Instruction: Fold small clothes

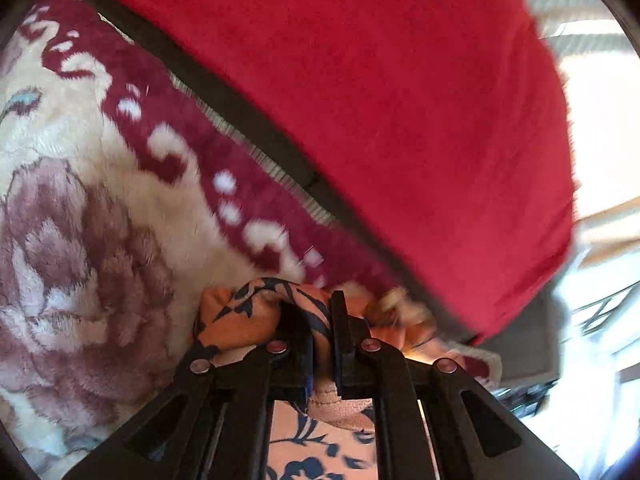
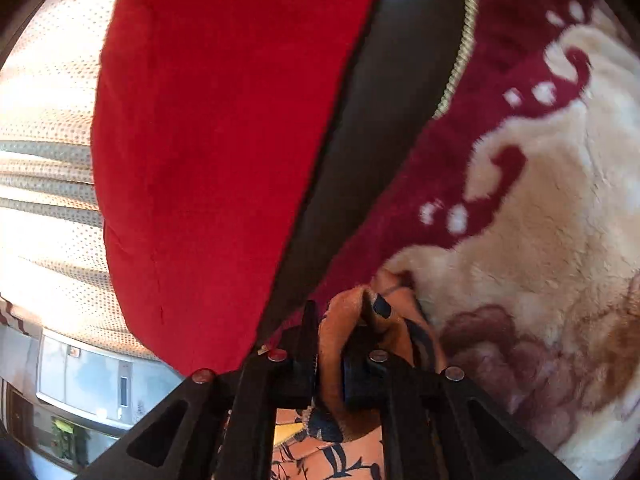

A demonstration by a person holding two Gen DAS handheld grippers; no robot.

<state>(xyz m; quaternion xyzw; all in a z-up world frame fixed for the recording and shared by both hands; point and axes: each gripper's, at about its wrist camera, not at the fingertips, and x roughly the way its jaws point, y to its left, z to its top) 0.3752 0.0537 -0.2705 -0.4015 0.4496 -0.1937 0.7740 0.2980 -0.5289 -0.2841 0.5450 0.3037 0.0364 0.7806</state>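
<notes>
A small orange garment with a dark blue floral print [image 1: 240, 312] is bunched between the fingers of my left gripper [image 1: 320, 320], which is shut on it, just above a cream and maroon plush blanket [image 1: 80, 200]. The garment hangs down below the gripper. In the right wrist view the same orange garment [image 2: 348, 320] is pinched in my right gripper [image 2: 328, 332], which is also shut on it, above the blanket [image 2: 540, 200]. Most of the garment is hidden by the grippers.
A large red cushion [image 1: 380, 100] lies beyond the blanket's edge, and it also shows in the right wrist view [image 2: 208, 140]. A dark strip [image 2: 380, 140] runs between cushion and blanket. Dotted curtains [image 2: 44, 120] and a bright window lie behind.
</notes>
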